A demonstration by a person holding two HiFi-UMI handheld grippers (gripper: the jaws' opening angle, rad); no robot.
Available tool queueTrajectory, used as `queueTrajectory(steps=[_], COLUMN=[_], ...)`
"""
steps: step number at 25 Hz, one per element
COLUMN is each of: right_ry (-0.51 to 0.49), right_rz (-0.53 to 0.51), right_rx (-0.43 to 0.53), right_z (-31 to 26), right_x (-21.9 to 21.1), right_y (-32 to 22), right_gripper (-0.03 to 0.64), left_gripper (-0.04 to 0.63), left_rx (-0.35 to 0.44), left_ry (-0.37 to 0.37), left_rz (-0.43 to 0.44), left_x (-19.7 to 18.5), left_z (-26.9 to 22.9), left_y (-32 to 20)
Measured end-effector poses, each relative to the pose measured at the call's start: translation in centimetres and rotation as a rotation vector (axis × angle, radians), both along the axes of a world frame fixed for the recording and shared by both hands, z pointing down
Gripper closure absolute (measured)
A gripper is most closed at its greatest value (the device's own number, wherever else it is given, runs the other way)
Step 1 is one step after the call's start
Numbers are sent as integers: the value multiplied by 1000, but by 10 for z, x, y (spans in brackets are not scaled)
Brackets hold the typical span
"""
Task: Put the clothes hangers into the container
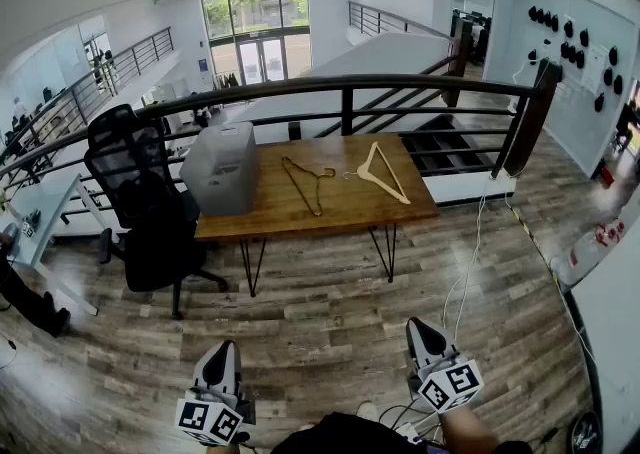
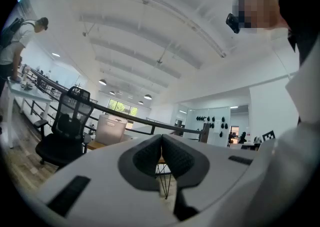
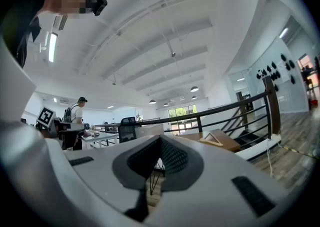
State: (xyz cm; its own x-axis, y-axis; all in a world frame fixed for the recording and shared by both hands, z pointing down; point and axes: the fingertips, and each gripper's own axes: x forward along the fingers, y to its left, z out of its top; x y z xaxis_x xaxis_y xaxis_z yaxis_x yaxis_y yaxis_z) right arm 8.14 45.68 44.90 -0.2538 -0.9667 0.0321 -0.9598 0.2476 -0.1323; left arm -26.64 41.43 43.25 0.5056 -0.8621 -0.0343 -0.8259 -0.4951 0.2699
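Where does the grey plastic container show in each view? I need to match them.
Head view: grey plastic container at the wooden table's left end.
Left gripper view: left of centre, mid-height.
Right gripper view: small, near centre.
Shared landmark: black mesh office chair, just left of the container in every view.

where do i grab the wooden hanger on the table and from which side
Probably the wooden hanger by its near sloping arm, coming straight down from above: it lies flat on the table, and the open triangle leaves room for a jaw either side of that slim bar.
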Motion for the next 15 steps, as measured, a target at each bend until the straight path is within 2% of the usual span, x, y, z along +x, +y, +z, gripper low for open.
queueTrajectory(steps=[4,15], right_ry=[-19,-71], right_rz=[6,29], right_rx=[16,13], right_z=[-1,1], right_x=[3,24], right_y=[-4,-3], right_gripper=[626,624], left_gripper=[580,580], left_rx=[20,10], left_ry=[-8,-10], left_rz=[16,46], left_x=[7,34], left_z=[-5,-6], left_y=[-8,-9])
